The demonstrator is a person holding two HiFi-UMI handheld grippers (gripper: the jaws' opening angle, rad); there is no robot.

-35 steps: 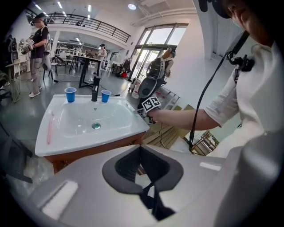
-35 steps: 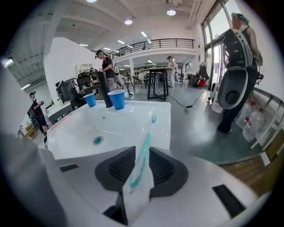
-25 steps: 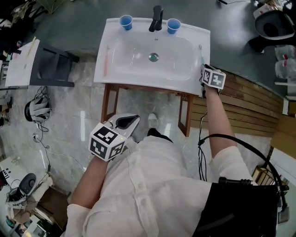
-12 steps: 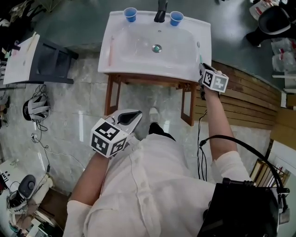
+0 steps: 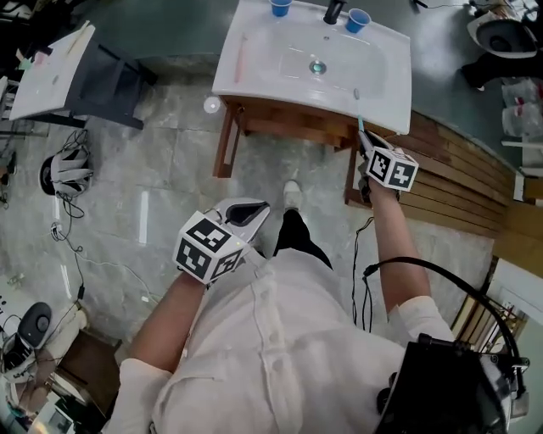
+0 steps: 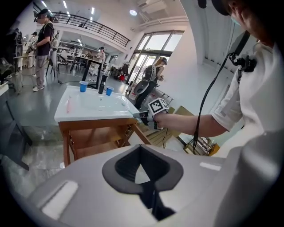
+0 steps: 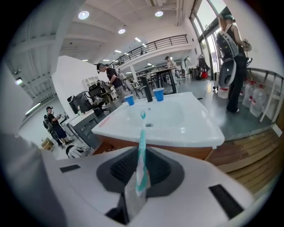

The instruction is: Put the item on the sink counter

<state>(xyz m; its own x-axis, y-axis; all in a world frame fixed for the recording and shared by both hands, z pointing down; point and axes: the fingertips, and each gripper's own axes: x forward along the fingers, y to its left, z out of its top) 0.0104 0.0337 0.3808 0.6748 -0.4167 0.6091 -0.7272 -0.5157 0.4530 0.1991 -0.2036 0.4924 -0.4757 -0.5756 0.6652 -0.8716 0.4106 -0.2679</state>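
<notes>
The white sink counter [image 5: 390, 85] on wooden legs is at the top of the head view. My right gripper [image 5: 366, 151] is shut on a teal and white toothbrush [image 5: 361, 129], just off the counter's front right corner. In the right gripper view the toothbrush [image 7: 142, 150] stands up between the jaws of my right gripper [image 7: 140, 175], bristle end toward the basin [image 7: 164, 116]. My left gripper [image 5: 244, 212] hangs low near my body, shut and holding nothing. The left gripper view shows the sink counter [image 6: 88, 114] ahead of it.
A pink toothbrush [image 5: 238, 58] lies on the counter's left side. Two blue cups [image 5: 281, 7] [image 5: 357, 20] flank the black faucet [image 5: 333, 10]. A dark chair [image 5: 110, 80], a helmet [image 5: 68, 168] and cables are on the floor at left. Wooden slats [image 5: 458, 182] lie at right.
The person has stepped back: the sink has slid toward the top of the head view. My right gripper, with the toothbrush, has come away from the counter's right edge. The left gripper has hardly moved.
</notes>
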